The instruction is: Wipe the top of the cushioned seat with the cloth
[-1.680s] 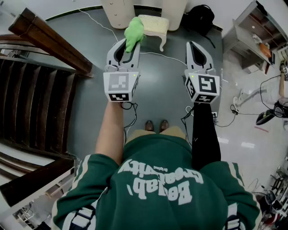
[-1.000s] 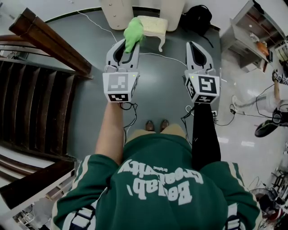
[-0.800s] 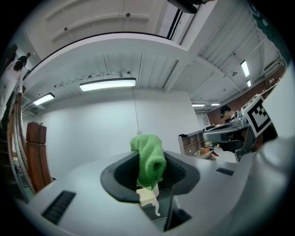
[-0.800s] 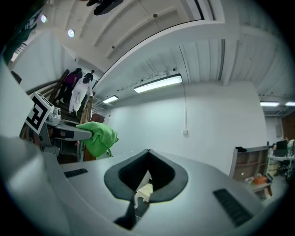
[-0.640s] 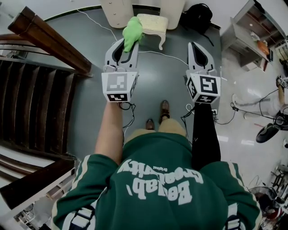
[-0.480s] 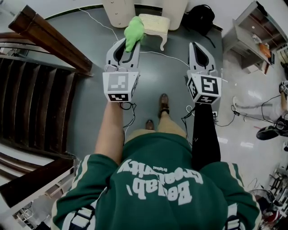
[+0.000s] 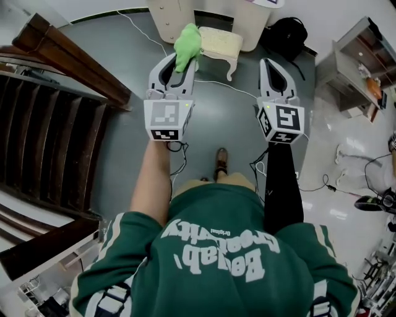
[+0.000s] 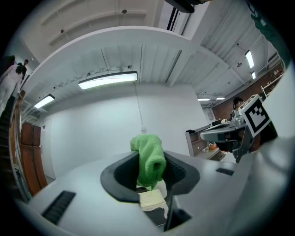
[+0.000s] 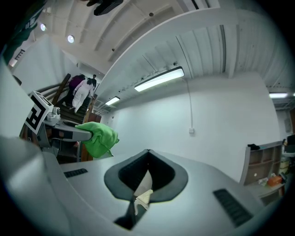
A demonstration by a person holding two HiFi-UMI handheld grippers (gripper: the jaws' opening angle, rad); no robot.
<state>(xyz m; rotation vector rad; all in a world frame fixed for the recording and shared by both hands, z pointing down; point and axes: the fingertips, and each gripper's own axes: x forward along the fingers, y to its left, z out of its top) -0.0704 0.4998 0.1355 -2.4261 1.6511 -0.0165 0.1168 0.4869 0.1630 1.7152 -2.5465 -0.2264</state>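
A bright green cloth (image 7: 186, 45) is bunched at the tip of my left gripper (image 7: 180, 57), whose jaws are shut on it; the cloth (image 8: 148, 160) fills the gap between the jaws in the left gripper view. Ahead on the grey floor stands a small cream cushioned seat (image 7: 221, 43) with curved white legs, a little beyond and right of the cloth. It shows small between the jaws as the seat (image 8: 152, 199). My right gripper (image 7: 275, 64) is held level beside the left, jaws shut with nothing in them. From the right gripper view I see the cloth (image 9: 99, 137) at left.
A dark wooden staircase rail (image 7: 68, 65) runs along the left. A cream cabinet (image 7: 174, 13) and a black bag (image 7: 286, 32) stand behind the seat. A white cable (image 7: 216, 82) trails over the floor. Shelving (image 7: 359, 68) is at the right. My shoe (image 7: 221, 156) is below.
I have stepped forward: the seat and cabinet have come nearer and shifted right in the head view. Both grippers kept their pose, the cloth still held in the left.
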